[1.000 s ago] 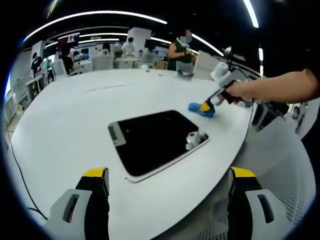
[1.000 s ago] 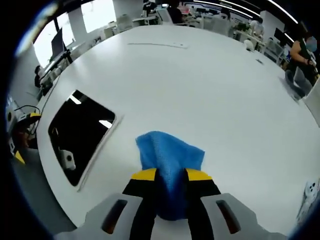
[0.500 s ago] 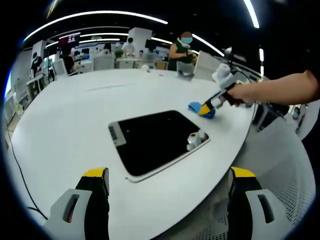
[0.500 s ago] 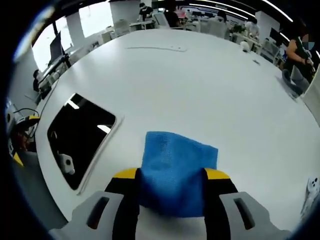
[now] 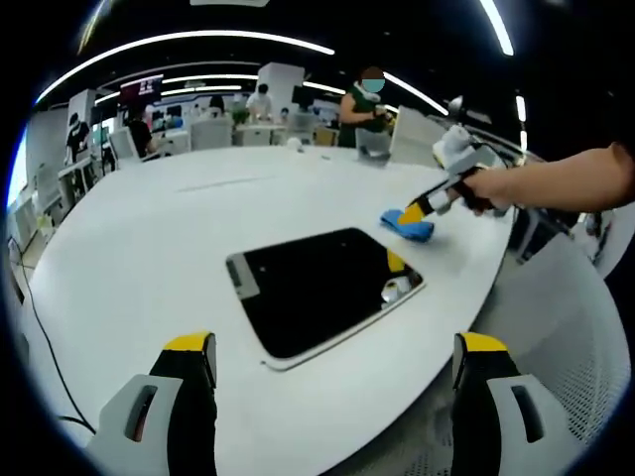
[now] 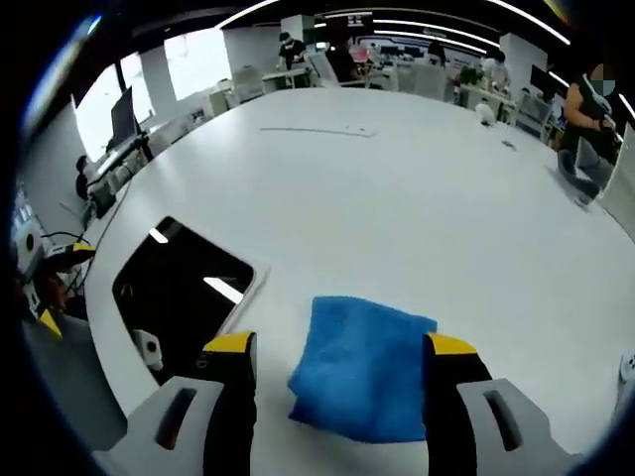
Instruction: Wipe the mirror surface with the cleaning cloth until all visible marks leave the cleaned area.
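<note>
The dark rectangular mirror [image 5: 316, 288] with a pale frame lies flat on the white round table [image 5: 149, 248], a short way ahead of my left gripper [image 5: 334, 349], whose jaws stand wide apart with nothing between them. Beyond the mirror's right corner lies the blue cleaning cloth [image 5: 415, 230], with my right gripper [image 5: 410, 212] over it in a person's hand. In the right gripper view the cloth [image 6: 362, 369] rests crumpled on the table between the spread jaws of my right gripper [image 6: 340, 349], touching neither finger. The mirror [image 6: 177, 297] lies to its left and reflects the ceiling lights.
The table's edge runs close to the mirror's near side. A white mesh chair [image 5: 571, 327] stands at the right. A thin pale strip [image 6: 317, 130] lies on the far tabletop. Desks, chairs and several people fill the background [image 5: 248, 104].
My right gripper's jaws have gone from shut on the blue cloth to wide apart, and the cloth now lies loose on the table. Both views shifted slightly.
</note>
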Tool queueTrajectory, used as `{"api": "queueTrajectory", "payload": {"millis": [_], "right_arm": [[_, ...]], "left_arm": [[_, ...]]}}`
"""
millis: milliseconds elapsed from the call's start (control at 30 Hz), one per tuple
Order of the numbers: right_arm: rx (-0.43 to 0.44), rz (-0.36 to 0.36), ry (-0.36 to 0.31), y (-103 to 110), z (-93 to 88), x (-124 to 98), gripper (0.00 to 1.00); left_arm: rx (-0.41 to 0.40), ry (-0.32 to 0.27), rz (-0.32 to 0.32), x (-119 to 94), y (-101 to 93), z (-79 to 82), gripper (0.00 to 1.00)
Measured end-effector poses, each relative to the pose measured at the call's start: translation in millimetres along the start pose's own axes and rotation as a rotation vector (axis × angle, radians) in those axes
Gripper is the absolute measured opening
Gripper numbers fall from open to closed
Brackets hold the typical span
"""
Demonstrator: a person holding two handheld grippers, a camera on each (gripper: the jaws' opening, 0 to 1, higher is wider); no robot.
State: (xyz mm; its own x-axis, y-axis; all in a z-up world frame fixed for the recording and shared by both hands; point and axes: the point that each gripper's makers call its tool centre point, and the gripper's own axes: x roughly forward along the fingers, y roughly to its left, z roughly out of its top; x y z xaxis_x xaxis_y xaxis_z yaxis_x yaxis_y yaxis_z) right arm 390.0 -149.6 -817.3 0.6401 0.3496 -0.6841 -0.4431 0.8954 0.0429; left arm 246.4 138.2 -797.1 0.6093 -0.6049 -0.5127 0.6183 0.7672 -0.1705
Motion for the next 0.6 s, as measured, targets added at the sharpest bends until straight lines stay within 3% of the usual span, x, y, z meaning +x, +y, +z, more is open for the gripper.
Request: {"api": "queueTrajectory", "payload": {"millis": [100, 167, 233, 333, 533, 600], "right_arm": [[-0.023, -0.014, -0.071, -3, 10.9, -10, 0.93], [-0.022, -0.034, -0.095, -7, 14.0, -19, 1.00], [0.000, -0.027, -0.132, -8, 16.3, -27, 1.00], [0.014, -0.028, -0.184, -4, 14.8, -46, 1.00], [-0.034, -0.049, -0.185, -4, -12.2, -68, 1.00], [-0.044, -0.058, -0.177, -5, -21.5, -74, 1.00]], "left_arm": [[0.023, -0.044, 0.046, -4, 7.4, 9.6, 1.00], [0.003, -0.056, 0.039, -4, 7.5, 10.1, 1.00], [-0.037, -0.022, 0.029, -2, 6.9, 1.2, 1.00], [-0.038, -0.028, 0.028, -3, 5.4, 1.9, 1.00], [-0.067, -0.033, 0.007, -3, 2.1, 0.9, 1.00], [-0.021, -0.041, 0.028, -4, 3.5, 5.1, 1.00]]}}
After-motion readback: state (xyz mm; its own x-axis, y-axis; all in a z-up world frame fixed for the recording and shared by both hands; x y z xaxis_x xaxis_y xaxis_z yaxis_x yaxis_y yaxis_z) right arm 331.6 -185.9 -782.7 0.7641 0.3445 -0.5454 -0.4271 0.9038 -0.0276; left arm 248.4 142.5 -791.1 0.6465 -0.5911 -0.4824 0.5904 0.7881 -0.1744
